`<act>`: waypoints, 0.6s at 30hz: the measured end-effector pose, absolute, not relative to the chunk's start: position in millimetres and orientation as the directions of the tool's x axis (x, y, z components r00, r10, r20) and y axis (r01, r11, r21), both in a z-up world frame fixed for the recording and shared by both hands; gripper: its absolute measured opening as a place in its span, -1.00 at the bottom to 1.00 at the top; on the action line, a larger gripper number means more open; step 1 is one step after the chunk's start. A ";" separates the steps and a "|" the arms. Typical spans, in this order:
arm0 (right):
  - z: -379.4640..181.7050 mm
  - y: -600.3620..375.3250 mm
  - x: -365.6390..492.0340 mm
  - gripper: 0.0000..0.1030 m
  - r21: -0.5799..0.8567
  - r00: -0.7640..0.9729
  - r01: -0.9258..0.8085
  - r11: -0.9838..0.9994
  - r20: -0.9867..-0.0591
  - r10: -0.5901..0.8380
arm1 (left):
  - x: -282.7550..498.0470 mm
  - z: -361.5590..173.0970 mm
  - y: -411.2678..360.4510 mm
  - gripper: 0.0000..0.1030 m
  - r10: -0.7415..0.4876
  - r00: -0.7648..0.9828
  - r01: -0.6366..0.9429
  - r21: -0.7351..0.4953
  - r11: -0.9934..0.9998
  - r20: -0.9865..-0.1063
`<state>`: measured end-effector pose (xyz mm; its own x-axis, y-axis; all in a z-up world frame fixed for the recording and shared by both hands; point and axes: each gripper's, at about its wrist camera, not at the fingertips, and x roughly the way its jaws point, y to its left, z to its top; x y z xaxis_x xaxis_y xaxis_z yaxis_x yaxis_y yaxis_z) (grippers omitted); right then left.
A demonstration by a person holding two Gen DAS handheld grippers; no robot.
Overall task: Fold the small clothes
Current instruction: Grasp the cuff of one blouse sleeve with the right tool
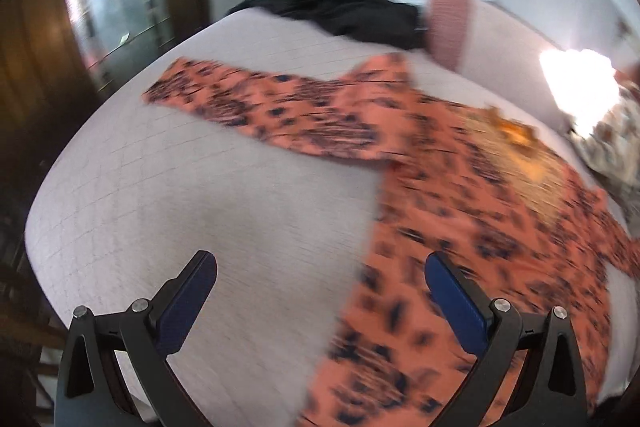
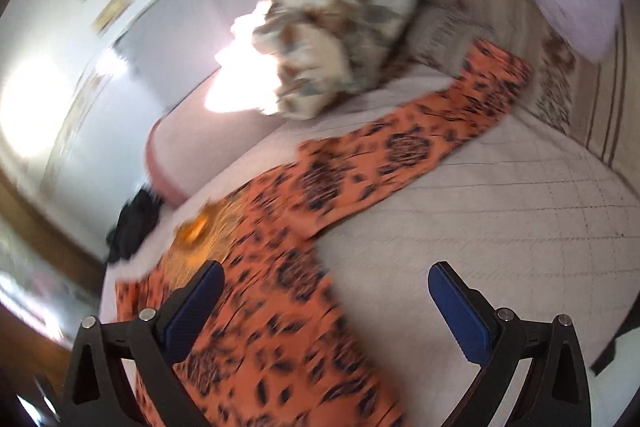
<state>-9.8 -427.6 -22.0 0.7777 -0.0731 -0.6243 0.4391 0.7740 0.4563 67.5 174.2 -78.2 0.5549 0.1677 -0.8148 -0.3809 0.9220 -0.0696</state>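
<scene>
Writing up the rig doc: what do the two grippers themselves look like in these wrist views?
Both match. The left gripper and right gripper each have two black angular plastic fingers with triangular cut-outs, silver round pivot pins at the joints, and dark blue textured pads on the inner faces. No cables, labels or sleeves are visible.

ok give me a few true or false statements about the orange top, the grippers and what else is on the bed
1. The orange patterned top lies spread flat on the white quilted bedspread. True.
2. The left gripper is shut on a sleeve. False: its jaws are open and hold nothing.
3. The right gripper is open. True.
4. A black garment lies at the far side of the bed. True.
5. Both sleeves are folded over the body. False: the sleeve stretches outward, and so does the other.
</scene>
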 end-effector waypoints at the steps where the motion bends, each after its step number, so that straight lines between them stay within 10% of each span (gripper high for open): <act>1: -28.7 -459.4 -4.3 1.00 0.495 0.776 0.475 0.728 -0.626 -0.081 | 74.8 -87.4 192.4 1.00 0.197 0.527 -0.427 -0.057 0.903 -0.826; 9: -56.8 -625.0 46.6 0.27 0.487 0.696 0.672 0.558 -0.673 -0.251 | 100.8 -114.6 271.2 1.00 0.336 0.463 -0.633 -0.040 0.773 -0.820; 18: -82.1 -684.6 91.6 0.26 0.437 0.606 0.773 0.460 -0.723 -0.332 | 109.9 -147.4 281.3 1.00 0.341 0.406 -0.667 -0.019 0.745 -0.848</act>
<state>91.6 -684.6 -82.1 0.6062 -0.3315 -0.7229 0.7729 0.4599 0.4372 109.9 281.3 -147.4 0.4060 0.3412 -0.8478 -0.6667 0.7451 -0.0194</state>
